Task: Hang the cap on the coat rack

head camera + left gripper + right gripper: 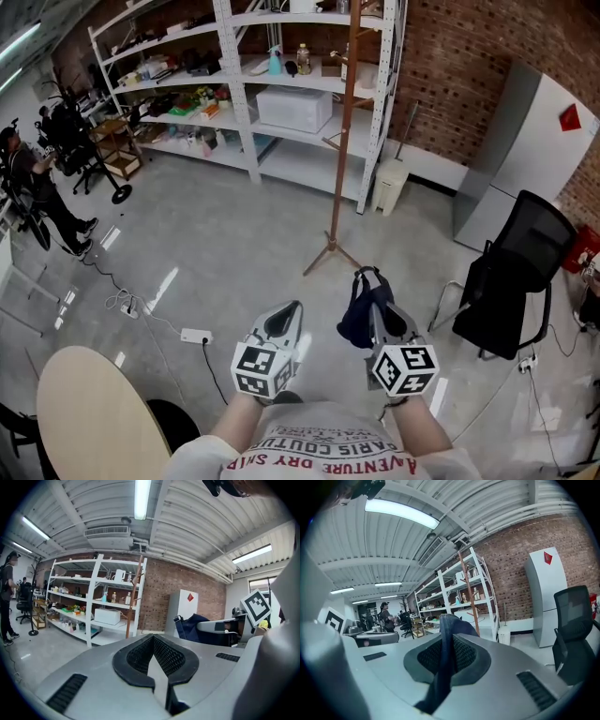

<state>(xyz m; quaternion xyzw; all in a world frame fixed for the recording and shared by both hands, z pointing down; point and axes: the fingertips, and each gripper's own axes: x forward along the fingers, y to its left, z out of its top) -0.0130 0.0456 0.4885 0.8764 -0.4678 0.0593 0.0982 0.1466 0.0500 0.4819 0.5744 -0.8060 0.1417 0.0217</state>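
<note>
Two claws are noted: the right claw (pixel 368 277) is clamped on the dark blue cap (pixel 359 317), which is held above the floor; the left claw (pixel 294 307) is closed and empty. The coat rack (pixel 343 141) stands well ahead. Only the pick-up is judged done; approach and hanging remain.
</note>
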